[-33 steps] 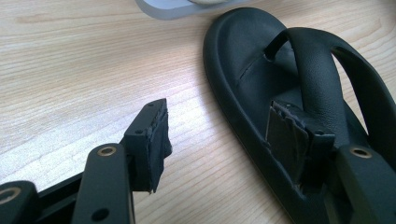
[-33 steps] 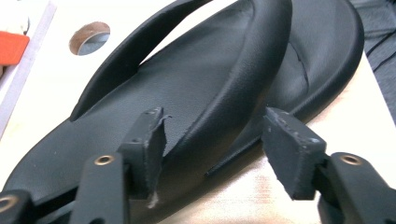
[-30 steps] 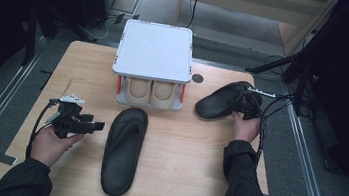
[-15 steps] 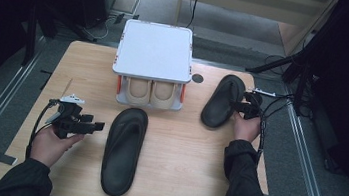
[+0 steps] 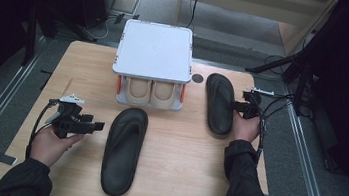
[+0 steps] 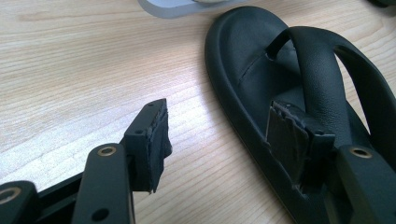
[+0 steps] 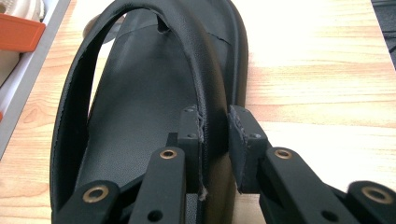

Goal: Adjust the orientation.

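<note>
A: While I hold here, quick status. My right gripper [image 5: 240, 106] has its jaws around the outer strap of the right sandal [image 5: 219, 102]: one pad [image 7: 190, 140] inside the strap, the other just outside it. The inner pad touches the strap; I see a thin gap at the outer one, so I can't tell if it's a firm pinch or nearly let go.

B: Where's the sandal sitting?

A: Flat on the table [image 5: 182, 144], right of the white rack [image 5: 154, 50], toe pointing away from me, roughly parallel to the rack's side. Beige shoes [image 5: 152, 91] fill the lower shelf.

B: And the left side?

A: Left gripper [image 5: 94, 125] is spread wide and holds nothing. It's low over the table beside the left sandal [image 5: 123, 149], which lies in front of the rack. In the left gripper view one pad [image 6: 289, 135] sits over the sandal's edge near the strap.

B: Step?

A: My read: lining the pair up by the rack, right one about placed. Next I'd open the right jaws clear of the strap, back off, then close the left on its strap without snagging the footbed.
</note>
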`<action>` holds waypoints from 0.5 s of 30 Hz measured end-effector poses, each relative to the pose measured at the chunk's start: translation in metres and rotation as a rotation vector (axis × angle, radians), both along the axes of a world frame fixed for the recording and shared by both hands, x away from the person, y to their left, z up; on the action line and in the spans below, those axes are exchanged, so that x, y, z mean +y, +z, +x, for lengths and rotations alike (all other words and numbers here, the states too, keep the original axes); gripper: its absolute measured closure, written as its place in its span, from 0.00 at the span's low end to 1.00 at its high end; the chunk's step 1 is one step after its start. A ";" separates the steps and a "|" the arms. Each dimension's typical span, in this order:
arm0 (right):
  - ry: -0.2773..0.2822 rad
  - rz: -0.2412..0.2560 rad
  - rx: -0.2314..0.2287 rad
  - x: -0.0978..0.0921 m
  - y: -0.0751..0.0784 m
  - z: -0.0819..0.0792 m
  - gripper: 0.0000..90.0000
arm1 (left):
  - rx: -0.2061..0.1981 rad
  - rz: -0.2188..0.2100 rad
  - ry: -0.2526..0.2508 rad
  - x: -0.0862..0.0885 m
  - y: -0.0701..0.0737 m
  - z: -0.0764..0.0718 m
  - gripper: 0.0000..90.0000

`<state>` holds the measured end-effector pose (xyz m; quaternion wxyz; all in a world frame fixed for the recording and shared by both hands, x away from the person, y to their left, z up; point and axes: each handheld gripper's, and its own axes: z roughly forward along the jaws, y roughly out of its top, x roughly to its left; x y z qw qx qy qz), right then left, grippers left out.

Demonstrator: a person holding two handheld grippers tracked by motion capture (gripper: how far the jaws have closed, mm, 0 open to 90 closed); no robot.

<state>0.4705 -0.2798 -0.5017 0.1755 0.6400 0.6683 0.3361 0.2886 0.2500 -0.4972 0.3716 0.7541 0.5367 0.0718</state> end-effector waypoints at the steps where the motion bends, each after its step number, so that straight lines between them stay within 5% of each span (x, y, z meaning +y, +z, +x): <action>1: 0.001 0.000 -0.001 0.000 0.001 0.000 0.86 | 0.001 -0.002 0.000 0.000 0.000 0.000 0.44; 15: 0.038 -0.005 -0.004 0.005 0.009 -0.003 0.93 | -0.003 -0.003 0.000 0.000 0.000 0.000 0.44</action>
